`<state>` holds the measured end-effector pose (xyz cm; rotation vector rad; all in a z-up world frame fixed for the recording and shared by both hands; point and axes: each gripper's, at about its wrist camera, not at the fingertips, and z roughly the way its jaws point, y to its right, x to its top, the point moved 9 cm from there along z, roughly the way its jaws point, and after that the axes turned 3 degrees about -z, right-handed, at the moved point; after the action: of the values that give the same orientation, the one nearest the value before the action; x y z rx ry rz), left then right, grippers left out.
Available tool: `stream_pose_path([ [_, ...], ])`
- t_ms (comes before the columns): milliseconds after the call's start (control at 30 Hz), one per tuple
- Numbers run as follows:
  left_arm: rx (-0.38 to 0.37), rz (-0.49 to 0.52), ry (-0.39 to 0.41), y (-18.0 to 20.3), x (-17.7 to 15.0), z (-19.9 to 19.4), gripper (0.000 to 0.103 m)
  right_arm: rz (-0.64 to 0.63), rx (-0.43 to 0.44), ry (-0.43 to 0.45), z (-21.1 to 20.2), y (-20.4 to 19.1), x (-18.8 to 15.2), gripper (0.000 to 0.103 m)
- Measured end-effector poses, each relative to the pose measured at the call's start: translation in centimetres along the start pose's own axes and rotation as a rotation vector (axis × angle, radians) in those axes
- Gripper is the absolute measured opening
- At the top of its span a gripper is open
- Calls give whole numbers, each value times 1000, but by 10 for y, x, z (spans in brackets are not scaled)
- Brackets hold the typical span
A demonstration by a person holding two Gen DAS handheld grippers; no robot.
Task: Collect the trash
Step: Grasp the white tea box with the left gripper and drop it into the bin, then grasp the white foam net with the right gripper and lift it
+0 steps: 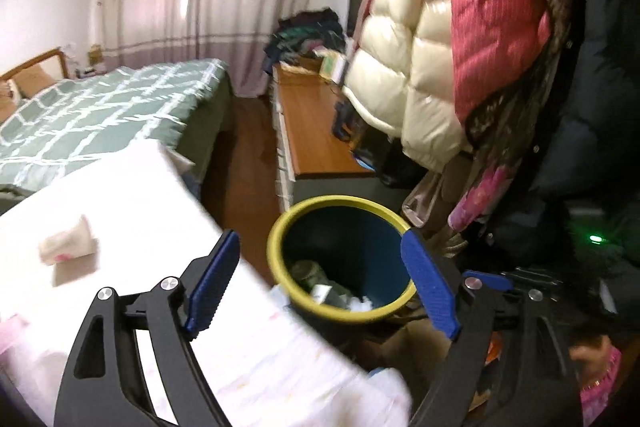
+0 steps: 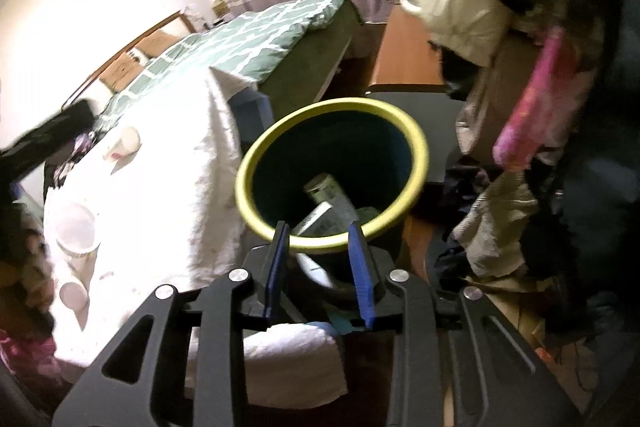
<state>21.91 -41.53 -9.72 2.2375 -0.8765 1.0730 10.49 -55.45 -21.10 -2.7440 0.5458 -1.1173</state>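
Note:
A dark blue bin with a yellow rim (image 1: 340,201) (image 2: 332,103) stands on the floor beside a table under a white cloth (image 1: 120,195) (image 2: 168,147). Packets and crumpled paper (image 1: 320,279) (image 2: 332,199) lie in its bottom. My left gripper (image 1: 320,239) hangs open and wide in front of the bin's mouth, with nothing between its blue pads. My right gripper (image 2: 317,229) is at the bin's near rim, jaws a narrow gap apart. A dark thing with a pale edge (image 2: 316,269) shows in that gap; whether the pads press it is unclear. White cups (image 2: 124,143) (image 2: 78,231) lie on the cloth.
Puffy coats (image 1: 440,47) hang close over the bin on the right. A bed with a green checked cover (image 1: 100,107) stands behind the table, and a low wooden bench (image 1: 312,123) behind the bin. A folded white towel (image 2: 296,359) lies under my right gripper. A small pale packet (image 1: 68,245) rests on the cloth.

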Motion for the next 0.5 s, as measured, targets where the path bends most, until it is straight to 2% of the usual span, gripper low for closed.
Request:
stream_pose_path([
  [200,132,-78,91,-69,-19,-106,87,-89,71,-40,17,-58,-7,30],
  [367,293,-174,144,-131,-48,-190,90,-185,155,-74,34,-123,-16,30],
  [500,404,-218,159,-166,-72,-234,91,-259,226,-97,44,-179,-23,30],
])
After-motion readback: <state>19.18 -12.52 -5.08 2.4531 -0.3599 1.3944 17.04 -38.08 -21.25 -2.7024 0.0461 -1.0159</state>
